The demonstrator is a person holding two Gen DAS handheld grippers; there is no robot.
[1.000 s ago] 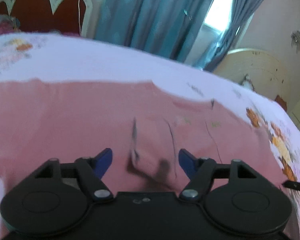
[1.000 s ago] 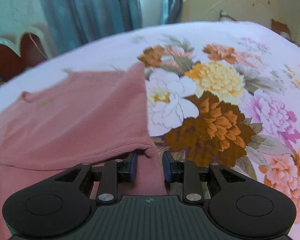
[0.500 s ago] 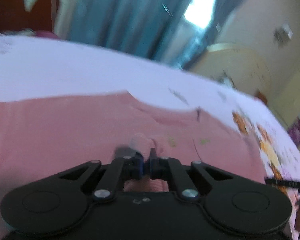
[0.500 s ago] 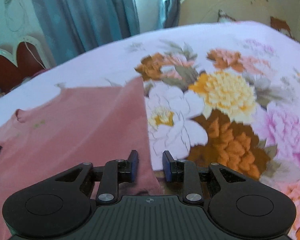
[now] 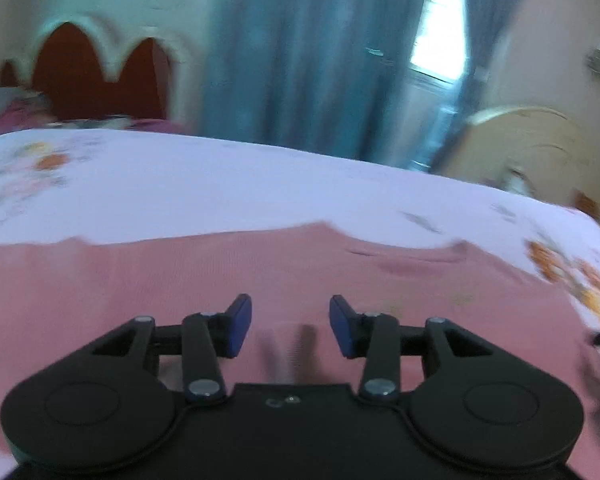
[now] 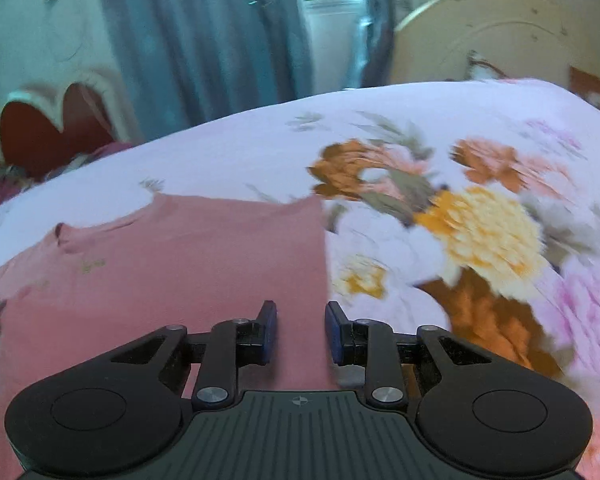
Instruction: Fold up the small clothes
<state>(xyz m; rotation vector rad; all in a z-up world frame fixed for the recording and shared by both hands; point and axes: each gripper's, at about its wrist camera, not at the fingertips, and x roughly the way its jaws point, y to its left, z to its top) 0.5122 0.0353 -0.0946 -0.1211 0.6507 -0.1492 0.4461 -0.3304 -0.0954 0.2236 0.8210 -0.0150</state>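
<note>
A pink shirt (image 5: 260,268) lies flat on the flowered bedsheet (image 5: 220,184). My left gripper (image 5: 290,330) is open over the middle of the shirt, with nothing between its blue pads. In the right wrist view the shirt (image 6: 180,264) fills the left side, its straight right edge running down toward the gripper. My right gripper (image 6: 300,332) is open above that edge, with cloth below the gap, not pinched. The neckline shows at the far left of the shirt.
The bedsheet (image 6: 480,240) with big orange, yellow and pink flowers spreads right of the shirt. A red and cream headboard (image 5: 100,68) and blue curtains (image 5: 300,60) stand behind. A cream rounded footboard (image 6: 492,36) is at the far right.
My left gripper shut on a fold of the shirt half a second ago and has now opened and let it go. My right gripper has opened a little wider and let go of the shirt's edge. Both views have lifted.
</note>
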